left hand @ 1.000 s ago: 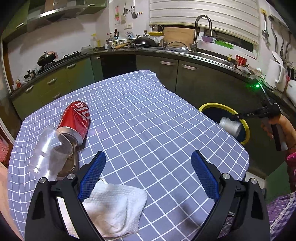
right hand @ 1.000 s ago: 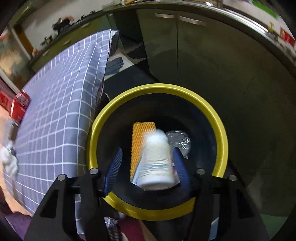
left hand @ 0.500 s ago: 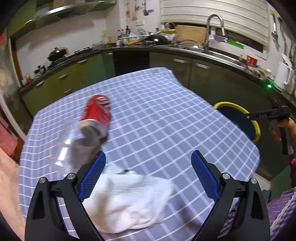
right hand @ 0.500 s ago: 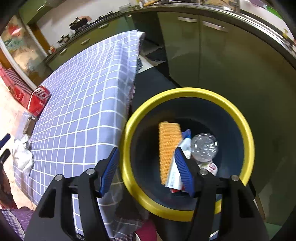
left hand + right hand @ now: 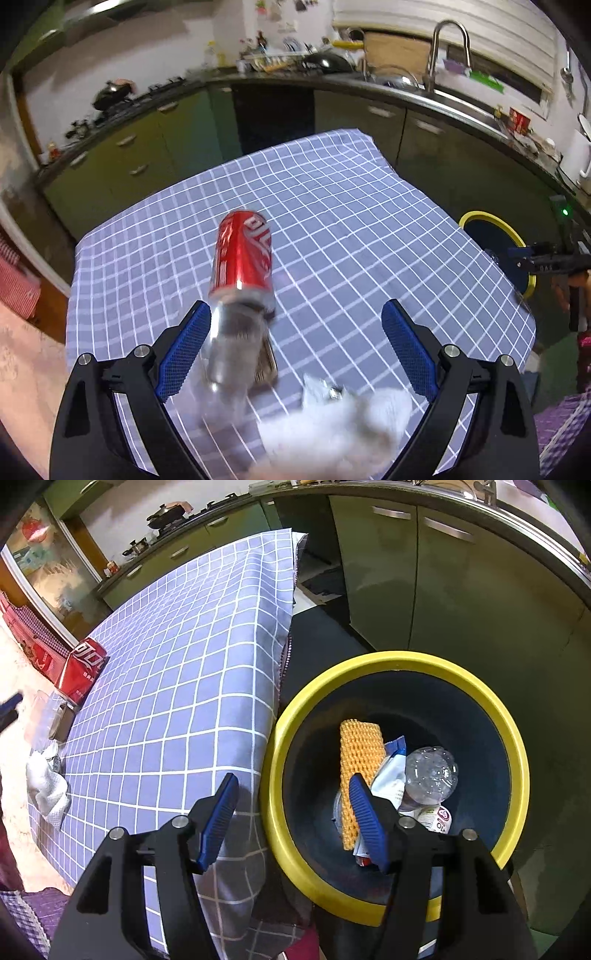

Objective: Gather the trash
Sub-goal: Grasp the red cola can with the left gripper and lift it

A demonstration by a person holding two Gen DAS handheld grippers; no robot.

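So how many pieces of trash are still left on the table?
3: the red can mid-table, a clear plastic cup lying against its end, and a white crumpled tissue at the near edge. Something small beneath the cup is unclear.

2 downward-tilted wrist views, both sharing checked table (image 5: 332,221) and bin (image 5: 399,664)

Table under blue-grey checked cloth (image 5: 332,221), red soda can (image 5: 243,254) lying on its side near the middle, clear plastic cup (image 5: 229,354) mouth against the can's near end, crumpled white tissue (image 5: 332,435) at near edge, right of cup
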